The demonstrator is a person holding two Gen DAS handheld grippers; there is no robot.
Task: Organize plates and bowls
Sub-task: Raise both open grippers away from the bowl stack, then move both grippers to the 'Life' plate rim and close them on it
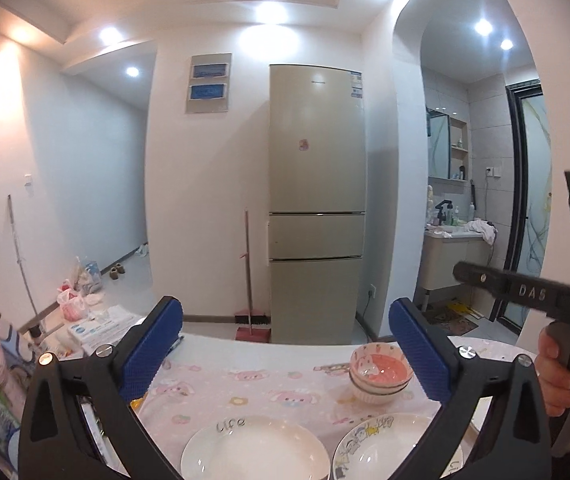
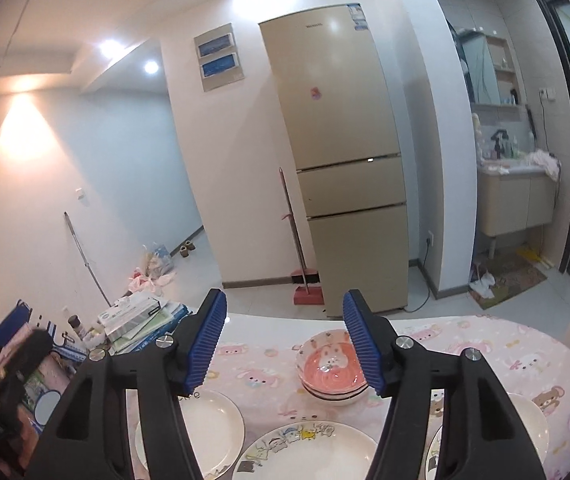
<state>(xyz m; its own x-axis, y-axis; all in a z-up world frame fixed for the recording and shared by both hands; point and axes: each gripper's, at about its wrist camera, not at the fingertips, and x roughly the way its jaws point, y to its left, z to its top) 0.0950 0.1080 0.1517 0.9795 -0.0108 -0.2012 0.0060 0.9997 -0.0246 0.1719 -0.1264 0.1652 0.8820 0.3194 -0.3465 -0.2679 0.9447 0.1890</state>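
Observation:
A stack of pink rabbit-print bowls [image 1: 381, 376] [image 2: 331, 368] stands on the table's pink cartoon cloth [image 1: 265, 380] [image 2: 505, 352]. Nearer me lie a white plate marked "life" [image 1: 255, 452] [image 2: 209, 428] and a plate with cartoon figures on its rim [image 1: 381, 452] [image 2: 305, 452]. Another white plate [image 2: 533, 420] shows partly behind the right finger. My left gripper [image 1: 285, 306] hangs above the plates, jaws wide open and empty. My right gripper [image 2: 284, 298] is raised over the table too, open with nothing between its blue pads. A hand [image 1: 557, 364] holds its black handle at the right edge of the left wrist view.
A tall beige fridge [image 1: 317, 200] [image 2: 345, 160] stands past the table's far edge, a broom and red dustpan [image 1: 251, 320] [image 2: 305, 288] leaning beside it. Books, bags and boxes [image 2: 141, 320] crowd the left side. An arched doorway [image 1: 477, 160] at right opens to a bathroom.

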